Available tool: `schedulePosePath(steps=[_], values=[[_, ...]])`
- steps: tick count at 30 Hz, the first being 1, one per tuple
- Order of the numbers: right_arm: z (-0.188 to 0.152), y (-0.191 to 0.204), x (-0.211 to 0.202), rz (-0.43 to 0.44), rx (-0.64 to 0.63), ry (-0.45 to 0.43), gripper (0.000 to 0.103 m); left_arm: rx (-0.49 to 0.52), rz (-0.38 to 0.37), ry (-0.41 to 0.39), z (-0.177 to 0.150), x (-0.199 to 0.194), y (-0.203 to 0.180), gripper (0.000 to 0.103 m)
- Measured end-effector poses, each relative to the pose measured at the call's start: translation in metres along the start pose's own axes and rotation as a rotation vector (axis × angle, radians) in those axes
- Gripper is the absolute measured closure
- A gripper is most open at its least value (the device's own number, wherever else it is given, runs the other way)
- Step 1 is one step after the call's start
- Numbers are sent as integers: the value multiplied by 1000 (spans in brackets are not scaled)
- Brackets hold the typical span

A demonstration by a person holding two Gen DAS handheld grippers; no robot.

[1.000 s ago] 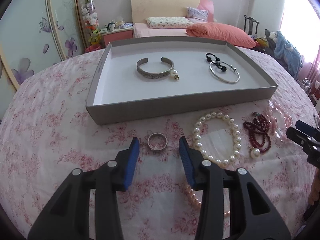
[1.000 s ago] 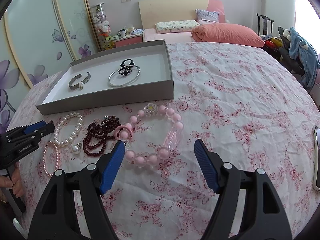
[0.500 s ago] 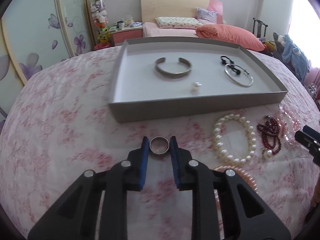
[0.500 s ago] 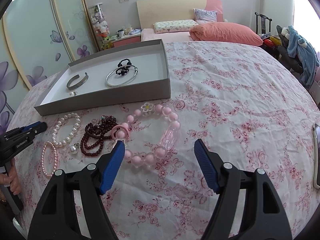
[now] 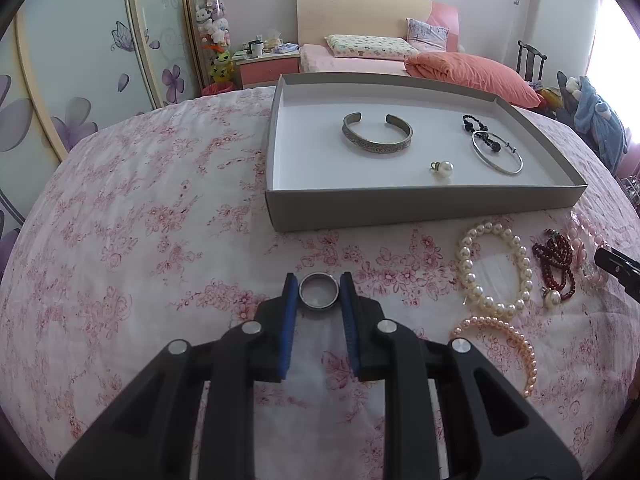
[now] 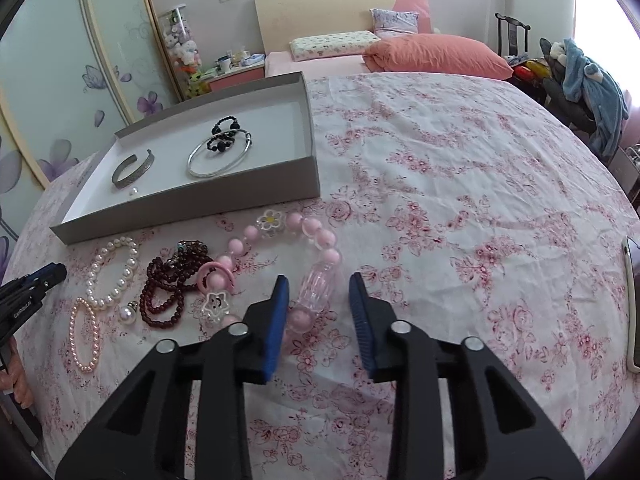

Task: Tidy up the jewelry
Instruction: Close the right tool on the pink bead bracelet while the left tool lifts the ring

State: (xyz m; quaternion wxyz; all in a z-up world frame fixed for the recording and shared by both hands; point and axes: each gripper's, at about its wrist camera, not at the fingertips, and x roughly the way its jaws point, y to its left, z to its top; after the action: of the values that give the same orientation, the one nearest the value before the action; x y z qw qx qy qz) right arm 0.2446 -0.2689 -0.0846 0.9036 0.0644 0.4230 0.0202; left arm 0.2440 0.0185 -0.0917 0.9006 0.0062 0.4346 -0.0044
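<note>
My left gripper (image 5: 319, 294) is shut on a silver ring (image 5: 319, 291), held above the floral cloth in front of the grey tray (image 5: 400, 202). The tray holds a silver cuff (image 5: 376, 136), a thin silver bangle (image 5: 497, 158), a black bead piece (image 5: 474, 124) and a loose pearl (image 5: 445, 168). My right gripper (image 6: 319, 294) is open, its jaws either side of the clear tube bead of a pink bead bracelet (image 6: 320, 240). A white pearl bracelet (image 6: 114, 272), a dark red bead strand (image 6: 168, 284) and a small pink pearl bracelet (image 6: 82, 336) lie on the cloth.
The cloth covers a round table. A phone (image 6: 632, 304) lies at the right edge in the right wrist view. A bed and a nightstand stand behind the table. The left gripper's tip (image 6: 36, 280) shows at the left of the right wrist view.
My left gripper closed on the silver ring and lifted it back from the tray. My right gripper moved down and forward over the pink bead bracelet, its jaws narrowing around the clear bead.
</note>
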Motion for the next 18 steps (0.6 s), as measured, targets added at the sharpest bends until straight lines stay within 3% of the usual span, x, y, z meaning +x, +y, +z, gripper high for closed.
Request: schedulePosePath(steps=[3, 6, 10, 18], values=[[-1, -1, 0, 1, 3, 0, 75, 1, 2, 0, 0, 0, 0, 81], [-2, -1, -1, 14, 6, 1, 89, 1, 1, 0, 0, 0, 0, 81], [-1, -6, -4, 17, 24, -19, 89, -1, 0, 0, 0, 0, 0, 81], [6, 6, -43, 36, -38, -219, 89, -17, -2, -13, -4, -6, 2, 81]])
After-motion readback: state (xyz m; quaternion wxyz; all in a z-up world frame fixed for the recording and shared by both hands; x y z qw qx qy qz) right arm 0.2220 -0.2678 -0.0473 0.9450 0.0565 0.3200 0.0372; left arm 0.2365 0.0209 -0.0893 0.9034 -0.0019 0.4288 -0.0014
